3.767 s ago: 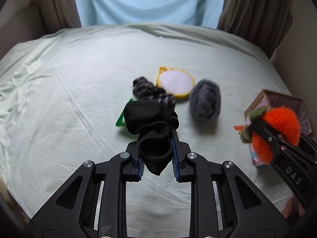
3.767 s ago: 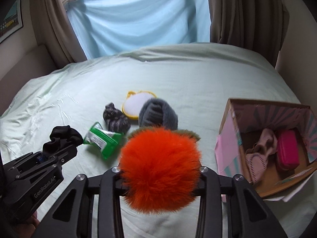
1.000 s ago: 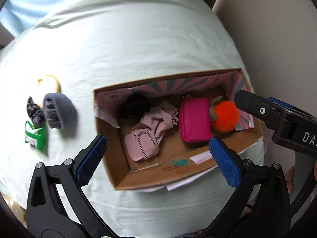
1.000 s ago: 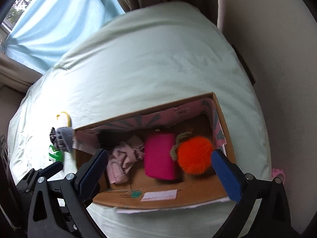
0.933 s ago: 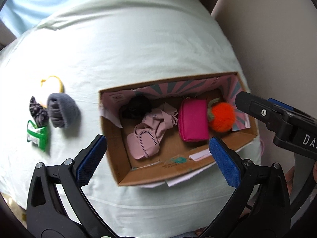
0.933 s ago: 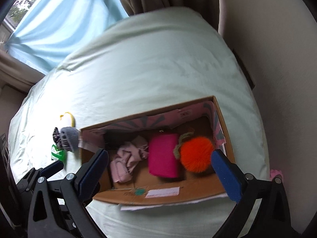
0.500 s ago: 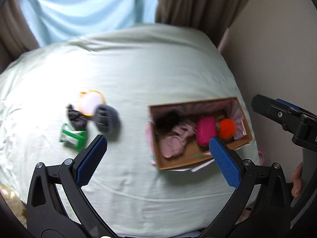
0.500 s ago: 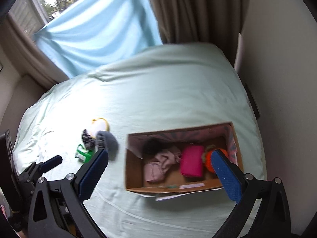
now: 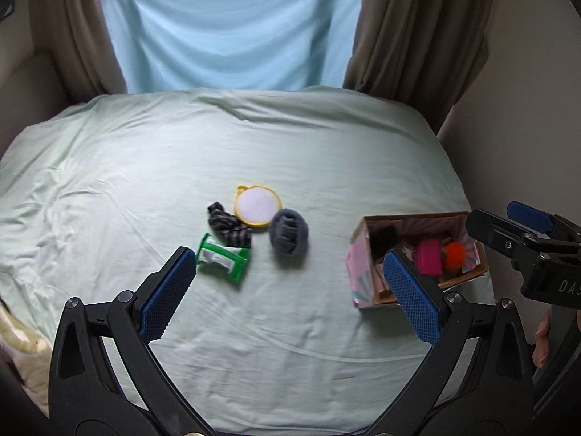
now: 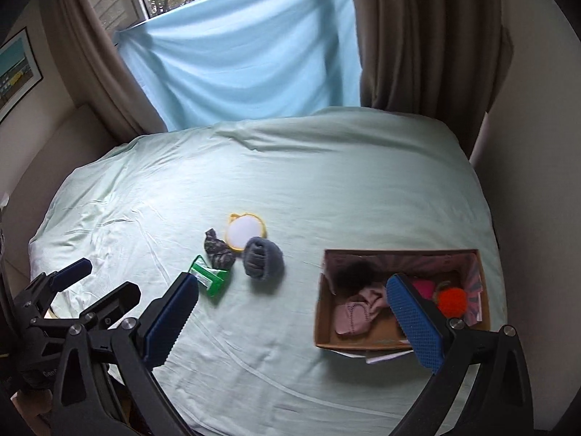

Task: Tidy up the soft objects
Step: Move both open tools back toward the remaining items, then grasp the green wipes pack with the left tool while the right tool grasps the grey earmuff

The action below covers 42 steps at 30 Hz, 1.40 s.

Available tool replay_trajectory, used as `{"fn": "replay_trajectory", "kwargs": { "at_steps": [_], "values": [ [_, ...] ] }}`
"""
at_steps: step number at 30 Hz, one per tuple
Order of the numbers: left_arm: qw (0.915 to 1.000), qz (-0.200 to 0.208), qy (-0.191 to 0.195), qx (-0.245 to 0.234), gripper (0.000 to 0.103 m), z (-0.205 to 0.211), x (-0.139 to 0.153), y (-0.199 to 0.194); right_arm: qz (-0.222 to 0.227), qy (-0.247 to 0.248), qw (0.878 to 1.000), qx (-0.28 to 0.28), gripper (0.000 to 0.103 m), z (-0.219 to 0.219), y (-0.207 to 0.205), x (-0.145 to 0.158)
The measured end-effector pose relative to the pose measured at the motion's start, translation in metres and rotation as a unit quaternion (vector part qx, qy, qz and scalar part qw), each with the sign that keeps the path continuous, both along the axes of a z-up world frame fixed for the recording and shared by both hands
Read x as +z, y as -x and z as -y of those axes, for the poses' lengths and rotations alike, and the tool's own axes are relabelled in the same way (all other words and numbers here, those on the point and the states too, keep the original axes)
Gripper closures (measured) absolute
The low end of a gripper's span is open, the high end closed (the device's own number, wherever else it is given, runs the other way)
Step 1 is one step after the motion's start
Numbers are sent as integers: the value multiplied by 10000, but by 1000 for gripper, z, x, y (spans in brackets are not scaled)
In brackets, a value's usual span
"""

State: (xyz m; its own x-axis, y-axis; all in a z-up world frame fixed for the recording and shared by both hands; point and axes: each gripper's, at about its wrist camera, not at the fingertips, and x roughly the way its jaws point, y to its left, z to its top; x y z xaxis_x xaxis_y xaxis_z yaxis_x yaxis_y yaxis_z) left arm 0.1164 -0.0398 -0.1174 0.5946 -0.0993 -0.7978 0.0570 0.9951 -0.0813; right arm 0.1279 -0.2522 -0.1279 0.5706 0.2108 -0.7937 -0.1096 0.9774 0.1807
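A cardboard box (image 9: pixel 358 254) (image 10: pixel 323 327) stands on the bed at the right. In it lie an orange pompom (image 10: pixel 452 301), a pink pouch (image 9: pixel 429 261), a pink cloth (image 10: pixel 357 310) and a black sock bundle (image 10: pixel 354 275). On the sheet lie a grey rolled sock (image 9: pixel 288 232) (image 10: pixel 262 254), a dark patterned sock (image 9: pixel 228 226), a green packet (image 9: pixel 223 257) (image 10: pixel 210 276) and a yellow-rimmed round pad (image 9: pixel 258 205). My left gripper (image 9: pixel 290 287) is open and empty, high above the bed. My right gripper (image 10: pixel 294 323) is open and empty too.
The pale green bed sheet (image 9: pixel 145 167) covers the whole bed. Brown curtains (image 10: pixel 417 36) and a blue cloth (image 10: pixel 236 54) hang behind it. A wall (image 9: pixel 526 91) stands close on the right. The right gripper shows at the right edge of the left wrist view (image 9: pixel 523 232).
Both grippers have let go of the black sock bundle and the orange pompom into the box, then pulled up and back, so the whole bed shows.
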Motion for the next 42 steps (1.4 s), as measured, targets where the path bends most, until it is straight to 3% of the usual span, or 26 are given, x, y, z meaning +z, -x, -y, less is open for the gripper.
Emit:
{"fn": "replay_trajectory", "kwargs": {
  "at_steps": [6, 12, 18, 23, 28, 32, 35, 39, 42],
  "values": [
    [9999, -5, 52, -115, 0, -48, -6, -5, 140, 44, 9999, 43, 0, -51, -4, 0],
    [9988, -30, 114, -478, 0, -85, -29, -20, 123, 68, 9997, -180, 0, -88, -23, -23],
    [9945, -166, -96, -1034, 0, -104, -71, -50, 72, 24, 9988, -482, 0, -107, -44, -58],
    [9846, -240, -246, -1715, 0, -110, -117, -83, -24, 20, 9976, -688, 0, -112, -67, -102],
    [9683, -401, -258, -2453, 1, -114, -179, -117, -154, 176, 9969, -754, 0, -115, -93, -151],
    [9514, -461, -563, -2992, 1, -112, -230, -129, -355, 162, 9958, -827, 0, -118, -113, -192],
    [9352, -473, -813, -3414, 1, -108, -257, -133, -492, 165, 9951, -843, 0, -122, -126, -220],
    [9035, -366, -1183, -4103, 1, -94, -285, -133, -686, 169, 9933, -915, 0, -124, -141, -253],
    [8859, -458, -1277, -4435, 3, -87, -301, -135, -791, 193, 9919, -970, 0, -125, -149, -273]
  ]
}}
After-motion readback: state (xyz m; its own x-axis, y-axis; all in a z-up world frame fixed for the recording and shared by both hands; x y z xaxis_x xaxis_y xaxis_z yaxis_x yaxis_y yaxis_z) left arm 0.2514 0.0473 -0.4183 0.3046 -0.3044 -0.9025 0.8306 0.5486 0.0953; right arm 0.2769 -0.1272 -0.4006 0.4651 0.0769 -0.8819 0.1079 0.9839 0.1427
